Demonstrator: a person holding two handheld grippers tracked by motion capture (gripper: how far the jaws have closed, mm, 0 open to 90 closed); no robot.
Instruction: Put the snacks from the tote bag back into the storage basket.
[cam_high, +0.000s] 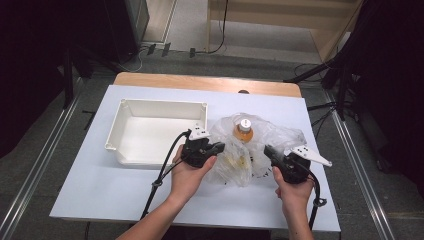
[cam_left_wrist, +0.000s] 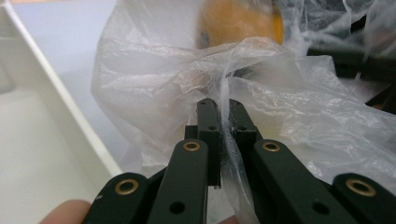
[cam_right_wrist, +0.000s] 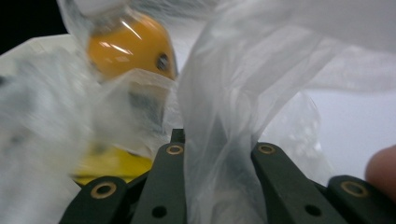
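Both grippers clamp the clear plastic bag (cam_high: 250, 150) from opposite sides: the left gripper (cam_left_wrist: 219, 116) pinches a fold at its left edge, the right gripper (cam_high: 272, 152) its right edge. Between them stands the orange bottle (cam_high: 244, 131), upright inside, beside the white bin (cam_high: 131, 107).

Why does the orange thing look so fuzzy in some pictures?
In the left gripper view the orange bottle sits blurred behind the sharp plastic bag; in the right gripper view it shows bright glare and smeary plastic; the high view keeps it clearer.
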